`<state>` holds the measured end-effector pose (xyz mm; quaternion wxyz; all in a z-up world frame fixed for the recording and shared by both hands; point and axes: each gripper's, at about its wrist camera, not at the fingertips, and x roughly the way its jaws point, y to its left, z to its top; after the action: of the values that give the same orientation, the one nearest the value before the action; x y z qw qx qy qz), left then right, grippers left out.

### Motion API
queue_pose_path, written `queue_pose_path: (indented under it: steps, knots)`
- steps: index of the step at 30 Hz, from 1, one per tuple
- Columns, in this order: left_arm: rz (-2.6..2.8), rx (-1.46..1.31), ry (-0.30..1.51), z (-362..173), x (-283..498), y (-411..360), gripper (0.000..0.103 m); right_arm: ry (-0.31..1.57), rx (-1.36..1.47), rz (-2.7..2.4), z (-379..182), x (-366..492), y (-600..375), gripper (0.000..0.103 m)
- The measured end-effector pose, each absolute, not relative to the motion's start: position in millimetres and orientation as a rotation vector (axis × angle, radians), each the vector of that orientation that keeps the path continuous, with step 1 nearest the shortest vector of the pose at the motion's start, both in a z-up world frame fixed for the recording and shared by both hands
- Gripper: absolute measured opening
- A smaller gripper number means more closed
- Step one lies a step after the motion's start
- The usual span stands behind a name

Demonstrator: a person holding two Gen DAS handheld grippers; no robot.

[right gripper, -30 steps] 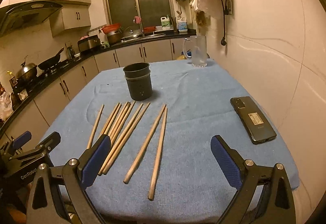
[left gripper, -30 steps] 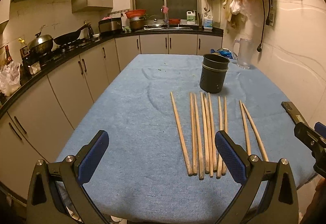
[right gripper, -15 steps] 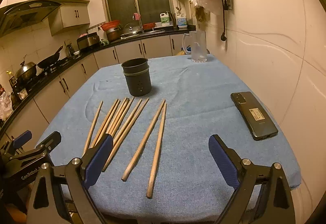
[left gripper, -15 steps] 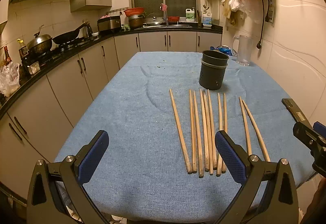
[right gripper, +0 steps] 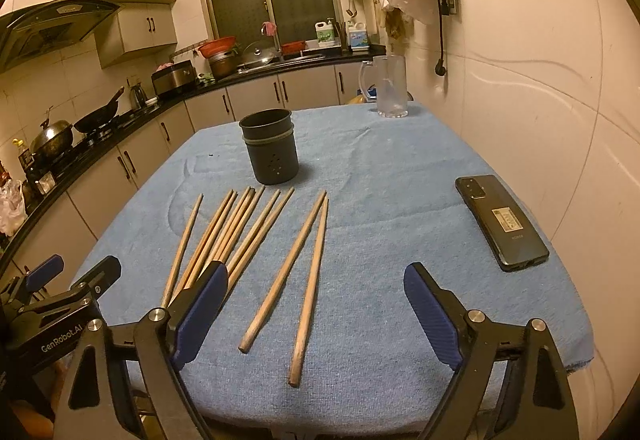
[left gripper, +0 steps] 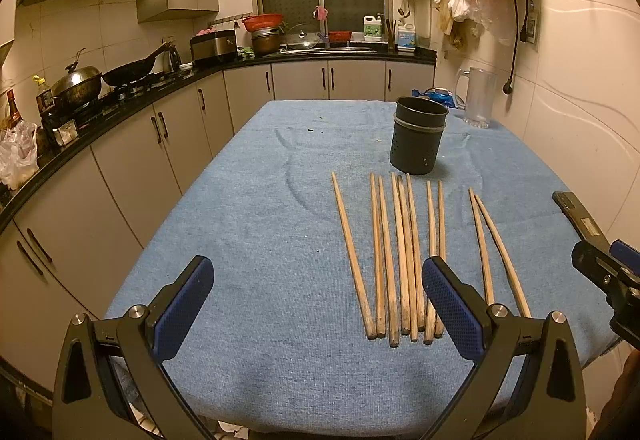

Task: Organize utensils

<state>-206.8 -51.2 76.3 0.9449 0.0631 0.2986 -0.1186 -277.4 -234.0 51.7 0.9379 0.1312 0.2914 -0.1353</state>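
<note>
- Left wrist view: the left gripper [left gripper: 318,298] hangs over the near edge of the table [left gripper: 248,224], jaws wide apart and nothing between them. That reads as a ready stance, not a grasp.
- The chopsticks [left gripper: 404,256] lie flat on the blue cloth toward the table's near right part, roughly side by side, their far tips toward the holder [left gripper: 418,137]. One lies apart on the left of the bunch and a pair splays out on the right; laid out like this, each can probably be picked singly.
- The holder stands upright beyond their far ends, toward the far right of the table, mouth up and apparently empty, likely the place they are meant to go.
- A clear jug [left gripper: 478,97] stands at the far right corner, out of the working path.
- The right gripper [left gripper: 608,272] shows at the right edge of this view, only partly.
- Right wrist view: the right gripper [right gripper: 316,306] has its jaws apart with nothing gripped; they have just been closing a little. The splayed pair [right gripper: 300,276] lies on the cloth directly ahead, so it looks like the first pick.
- A phone [right gripper: 502,222] lies flat by the table's right edge, well apart from the chopsticks.
- The left gripper [right gripper: 60,280] shows at the near left corner.
</note>
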Motion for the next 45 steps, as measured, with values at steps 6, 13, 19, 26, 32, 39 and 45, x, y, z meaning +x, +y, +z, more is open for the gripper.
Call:
queue_pose_path:
  steps: [6,13,19,26,32,39,45]
  knots:
    - [-0.241,0.129,0.609,76,-207,-51,0.103,0.602,0.273,-0.274,49,-276,-234,0.092]
    - [-0.248,0.129,0.625,72,-207,-52,0.103,0.613,0.278,-0.27,46,-275,-234,0.089]
    - [-0.262,0.119,0.653,70,-201,-51,0.103,0.631,0.294,-0.261,42,-272,-236,0.087]
    - [-0.332,0.113,0.736,67,-167,-52,0.103,0.735,0.396,-0.186,33,-242,-262,0.063]
    - [-0.404,0.09,0.878,63,-116,-59,0.081,0.853,0.467,-0.108,27,-185,-293,0.036]
    - [-0.467,-0.012,1.089,47,-50,-66,0.052,1.01,0.562,-0.118,0,-120,-331,0.023]
    - [-0.481,0.024,1.116,44,-30,-82,0.051,1.08,0.521,-0.126,-12,-91,-332,0.022]
